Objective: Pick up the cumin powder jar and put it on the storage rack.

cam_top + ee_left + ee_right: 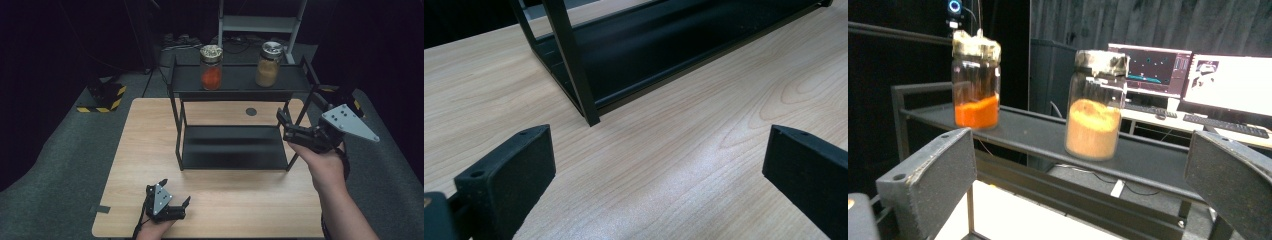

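While the left gripper (176, 200) rests low on the desk (150, 145) with jaws wide apart and empty, the right gripper (284, 125), jaws equally spread and holding nothing, hovers beside the black shelf rack (235, 80), facing the tan-powder jar (1094, 112) standing upright on its top shelf, right of the orange-powder jar (976, 82).

dark room, grey carpet (60, 165), lit monitors (1230, 82) behind.
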